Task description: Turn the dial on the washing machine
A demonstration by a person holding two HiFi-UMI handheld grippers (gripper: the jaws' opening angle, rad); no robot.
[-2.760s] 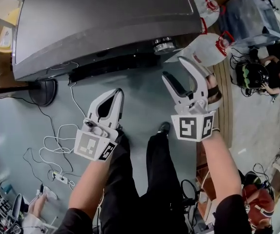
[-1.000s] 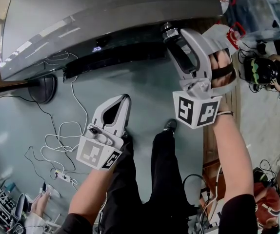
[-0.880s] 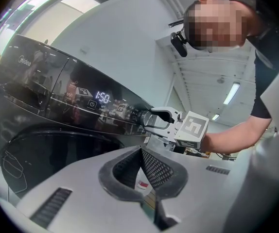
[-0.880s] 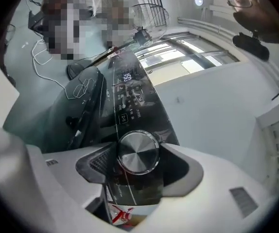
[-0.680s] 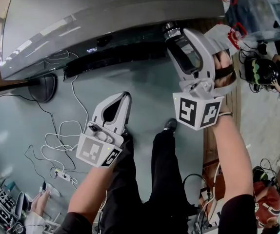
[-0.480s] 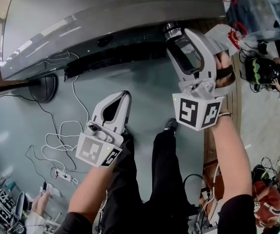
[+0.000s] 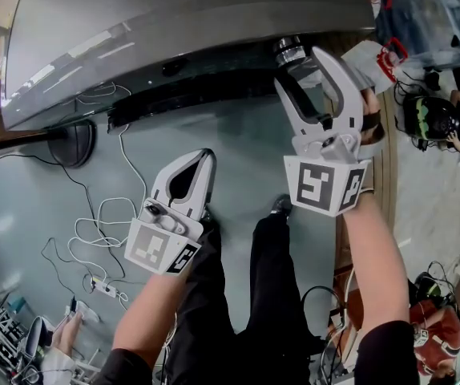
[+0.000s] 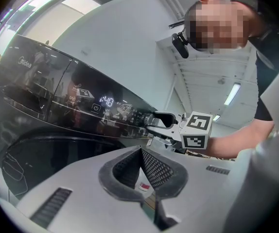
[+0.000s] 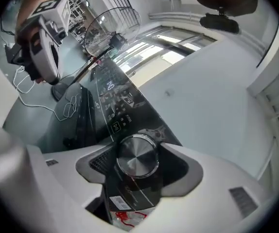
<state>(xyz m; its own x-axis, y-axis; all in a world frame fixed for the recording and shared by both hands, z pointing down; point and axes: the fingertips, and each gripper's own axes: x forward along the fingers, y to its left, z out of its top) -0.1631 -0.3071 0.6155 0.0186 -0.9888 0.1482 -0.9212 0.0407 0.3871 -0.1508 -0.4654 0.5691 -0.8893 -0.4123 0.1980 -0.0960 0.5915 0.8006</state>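
Left claw (image 7: 199, 154) shut, held low, right claw (image 7: 300, 65) spread, raised

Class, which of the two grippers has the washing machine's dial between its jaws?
The right gripper: its open jaws straddle the dial. The left gripper is shut, well away from it.
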